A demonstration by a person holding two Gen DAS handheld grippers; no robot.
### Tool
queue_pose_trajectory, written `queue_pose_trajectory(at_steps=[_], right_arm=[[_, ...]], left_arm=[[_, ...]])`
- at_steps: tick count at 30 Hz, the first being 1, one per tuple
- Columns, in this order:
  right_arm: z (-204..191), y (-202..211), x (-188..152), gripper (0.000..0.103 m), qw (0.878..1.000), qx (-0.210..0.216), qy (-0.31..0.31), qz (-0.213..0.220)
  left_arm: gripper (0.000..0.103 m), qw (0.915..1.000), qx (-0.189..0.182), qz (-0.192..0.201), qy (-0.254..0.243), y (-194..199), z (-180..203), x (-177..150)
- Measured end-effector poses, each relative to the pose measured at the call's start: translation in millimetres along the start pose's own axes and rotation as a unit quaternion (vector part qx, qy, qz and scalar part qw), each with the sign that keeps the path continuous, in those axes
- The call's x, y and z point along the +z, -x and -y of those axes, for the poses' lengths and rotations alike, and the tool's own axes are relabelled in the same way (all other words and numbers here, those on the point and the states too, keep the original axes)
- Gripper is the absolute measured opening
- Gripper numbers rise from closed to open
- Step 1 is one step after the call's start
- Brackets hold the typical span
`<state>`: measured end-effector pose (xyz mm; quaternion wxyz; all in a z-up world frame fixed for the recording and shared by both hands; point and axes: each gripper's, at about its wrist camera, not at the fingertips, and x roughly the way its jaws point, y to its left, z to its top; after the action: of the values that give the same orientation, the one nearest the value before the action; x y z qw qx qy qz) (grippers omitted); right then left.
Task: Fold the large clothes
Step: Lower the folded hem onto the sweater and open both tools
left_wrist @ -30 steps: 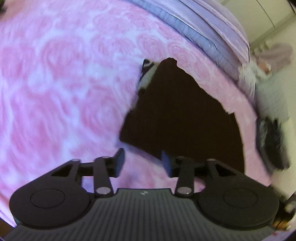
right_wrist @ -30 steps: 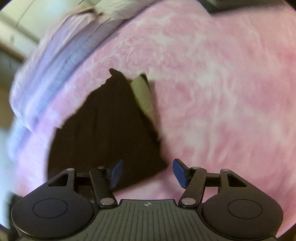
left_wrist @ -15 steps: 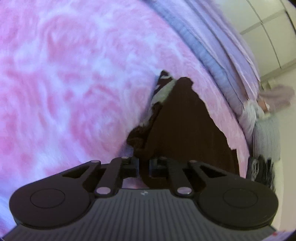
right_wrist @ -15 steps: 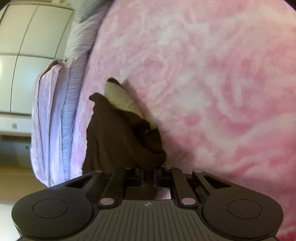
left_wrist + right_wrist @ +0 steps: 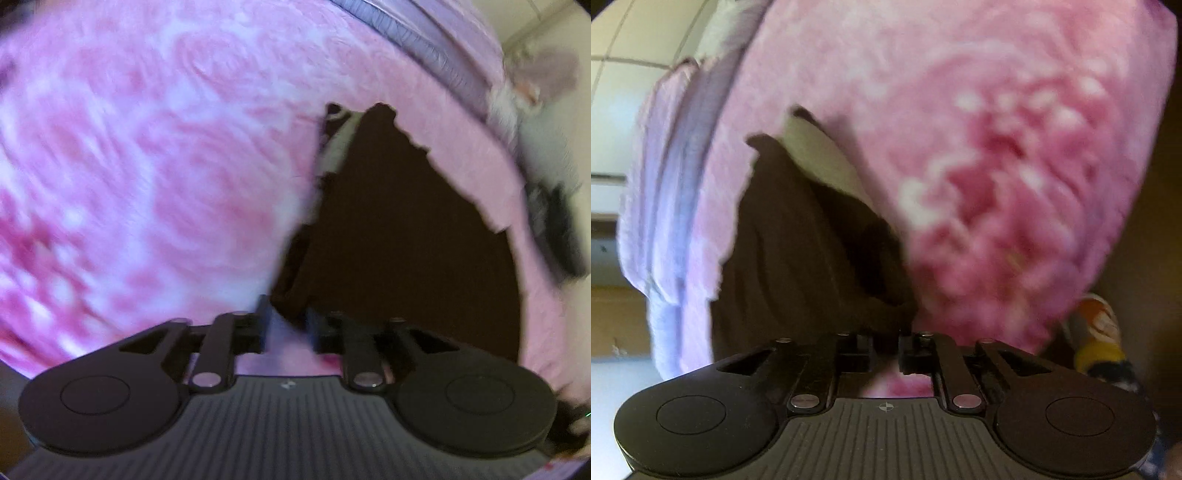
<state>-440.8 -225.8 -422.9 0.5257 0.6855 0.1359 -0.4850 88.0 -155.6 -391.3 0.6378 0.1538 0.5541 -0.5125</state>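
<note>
1. Since the earlier frames both tools dropped to the near corners of the dark brown garment (image 5: 406, 236), pinched shut there, and their jaws have just been opening again; the bed has swept past the cameras, so both views are blurred.
2. The garment lies on the pink rose-patterned blanket (image 5: 155, 177) of the bed, its far end pointing toward the folded lilac bedding (image 5: 436, 48) at the blanket's edge. A pale lining (image 5: 820, 162) shows along one side of the garment, where an edge is turned over.
3. The corners are likely taken one per tool so the near hem can be lifted evenly and carried over the garment toward its far end for a fold.
4. The left tool (image 5: 288, 321) stands with a narrow gap; the garment's near corner hangs right at the gap, but pink blanket shows between the fingers, so I judge the cloth no longer pressed.
5. The right tool (image 5: 885, 350) is nearly closed, with a bunched fold of the garment running into the slit between its fingers; it appears to be pinching that cloth, though blur makes this less than certain.
</note>
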Motion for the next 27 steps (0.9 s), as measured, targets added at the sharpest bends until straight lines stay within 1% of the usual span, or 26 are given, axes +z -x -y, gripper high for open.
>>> queue_pose_trajectory(at_steps=[1,2,3,4,6,8,9,11,13,14,15,16,17,18,19,20,21,22,23,24,25,26,27], right_arm=[[-5,6,0,0.033,0.999,-0.025,0.021,0.0],[-12,13,1,0.037,0.997,-0.057,0.048,0.011],[-24,22,1,0.038,0.992,-0.083,0.088,0.03],[-35,28,1,0.038,0.986,-0.097,0.13,0.046],[-61,34,2,0.038,0.967,-0.099,0.217,0.09],[-83,23,9,0.038,0.947,-0.076,0.29,0.116],[-90,14,15,0.038,0.938,-0.068,0.314,0.13],[-94,-5,27,0.038,0.929,-0.045,0.335,0.149],[-90,-23,41,0.037,0.926,-0.034,0.343,0.158],[-88,-32,47,0.018,0.924,-0.025,0.347,0.161],[-84,-33,50,0.009,0.922,-0.013,0.352,0.16],[-81,-35,51,0.009,0.921,-0.007,0.355,0.162],[-77,-36,49,0.008,0.918,-0.008,0.358,0.173],[-74,-36,50,0.008,0.914,-0.013,0.361,0.184],[-69,-40,51,0.008,0.915,-0.022,0.357,0.186],[-69,-47,53,0.009,0.916,-0.03,0.355,0.186],[-69,-51,49,0.01,0.913,-0.04,0.361,0.187],[-75,-50,44,0.015,0.905,-0.056,0.375,0.195],[-83,-46,38,0.027,0.896,-0.082,0.381,0.211],[-89,-42,33,0.032,0.889,-0.106,0.382,0.23],[-95,-33,23,0.033,0.88,-0.12,0.386,0.25],[-98,-25,12,0.033,0.872,-0.123,0.391,0.267],[-100,-17,0,0.033,0.871,-0.114,0.393,0.273]], left_arm=[[0.027,0.9995,0.02,0.014,-0.019,7,1,5],[0.028,0.9986,0.028,0.029,-0.034,14,0,14],[0.028,0.9975,0.038,0.038,-0.045,19,0,23],[0.028,0.9957,0.046,0.048,-0.064,23,4,33],[0.028,0.9897,0.045,0.077,-0.112,22,18,51],[0.028,0.9818,0.024,0.101,-0.159,9,41,65],[0.028,0.9777,0.011,0.113,-0.177,1,52,68],[0.028,0.9694,-0.019,0.133,-0.205,-21,71,74],[0.028,0.9644,-0.04,0.136,-0.223,-43,82,78],[0.028,0.9622,-0.05,0.135,-0.231,-54,86,78],[0.028,0.9603,-0.054,0.137,-0.237,-63,88,76],[0.028,0.9584,-0.051,0.138,-0.245,-71,89,71],[0.028,0.9554,-0.046,0.143,-0.254,-79,89,66],[0.028,0.9523,-0.04,0.149,-0.263,-85,88,61],[0.032,0.9505,-0.035,0.152,-0.269,-92,86,57],[0.034,0.9494,-0.034,0.159,-0.269,-96,81,54],[0.034,0.9494,-0.036,0.168,-0.263,-95,78,51],[0.033,0.9502,-0.035,0.17,-0.259,-92,78,49],[0.031,0.9506,-0.032,0.173,-0.256,-86,80,48],[0.027,0.9505,-0.03,0.178,-0.253,-79,82,47],[0.027,0.9497,-0.032,0.183,-0.252,-67,84,43],[0.028,0.9496,-0.037,0.184,-0.251,-58,88,41],[0.029,0.9503,-0.045,0.184,-0.247,-47,89,35]])
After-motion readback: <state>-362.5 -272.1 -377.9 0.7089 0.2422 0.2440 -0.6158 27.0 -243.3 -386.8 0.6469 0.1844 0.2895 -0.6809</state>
